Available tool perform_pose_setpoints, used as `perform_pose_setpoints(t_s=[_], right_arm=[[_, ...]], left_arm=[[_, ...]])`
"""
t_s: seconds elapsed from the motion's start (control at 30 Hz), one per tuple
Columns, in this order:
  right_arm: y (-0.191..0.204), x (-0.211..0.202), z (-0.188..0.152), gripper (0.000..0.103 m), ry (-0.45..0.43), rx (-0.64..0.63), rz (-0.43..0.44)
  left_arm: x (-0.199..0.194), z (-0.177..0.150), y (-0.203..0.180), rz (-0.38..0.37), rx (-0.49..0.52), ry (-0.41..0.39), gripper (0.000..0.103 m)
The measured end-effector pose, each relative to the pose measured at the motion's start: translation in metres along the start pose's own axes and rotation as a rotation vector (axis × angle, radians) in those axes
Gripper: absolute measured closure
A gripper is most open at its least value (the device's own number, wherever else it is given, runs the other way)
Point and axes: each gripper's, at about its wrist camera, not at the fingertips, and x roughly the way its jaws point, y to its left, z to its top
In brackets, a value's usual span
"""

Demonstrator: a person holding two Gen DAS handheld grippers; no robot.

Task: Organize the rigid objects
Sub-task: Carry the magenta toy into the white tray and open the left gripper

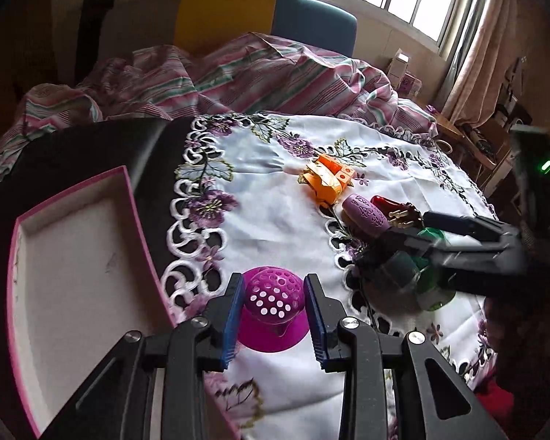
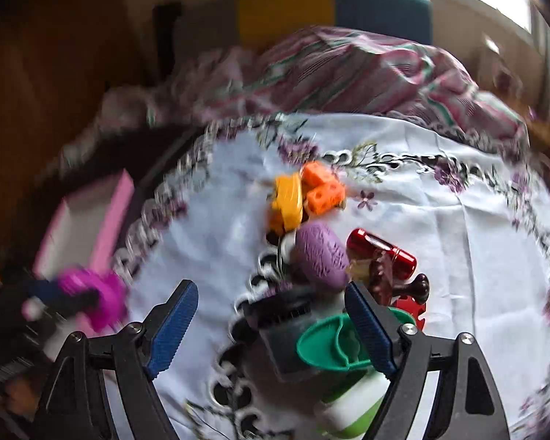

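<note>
Left tool (image 1: 274,302) clamps the perforated magenta plastic dome (image 1: 273,295) at its sides, light and stiff; right tool (image 2: 271,324) spread wide over clutter.

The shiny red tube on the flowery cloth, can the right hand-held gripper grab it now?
Probably not straight away. The right hand-held gripper is open, but the purple oval block and a green-and-white plastic container lie between it and the shiny red tube.

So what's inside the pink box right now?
The pink box shows only a bare white liner with faint scuffs. Its near end is covered by the left claw, which grips the purple strainer.
</note>
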Motion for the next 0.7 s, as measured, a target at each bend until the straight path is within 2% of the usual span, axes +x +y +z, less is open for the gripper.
perform_pose_setpoints(t_s=[0.13, 0.27, 0.33, 0.4, 0.43, 0.6, 0.7], right_arm=[[0.015, 0.015, -0.013, 0.019, 0.068, -0.142, -0.094], [0.022, 0.026, -0.019, 0.02, 0.074, -0.22, -0.182], [0.025, 0.037, -0.022, 0.034, 0.12, -0.233, -0.188], [0.029, 0.056, -0.026, 0.057, 0.192, -0.265, -0.24], [0.033, 0.058, -0.028, 0.059, 0.182, -0.293, -0.262], [0.034, 0.058, -0.024, 0.059, 0.174, -0.271, -0.228], [0.024, 0.059, -0.02, 0.059, 0.193, -0.186, -0.179]], left_arm=[[-0.022, -0.01, 0.014, -0.003, -0.025, -0.018, 0.07], [-0.035, -0.018, 0.036, 0.016, -0.064, -0.025, 0.07], [-0.039, -0.025, 0.055, 0.03, -0.108, -0.021, 0.07], [-0.041, -0.031, 0.074, 0.055, -0.138, -0.017, 0.07], [-0.043, -0.034, 0.086, 0.073, -0.155, -0.021, 0.07], [-0.048, -0.033, 0.147, 0.137, -0.259, -0.035, 0.07], [-0.048, -0.024, 0.177, 0.159, -0.295, -0.043, 0.07]])
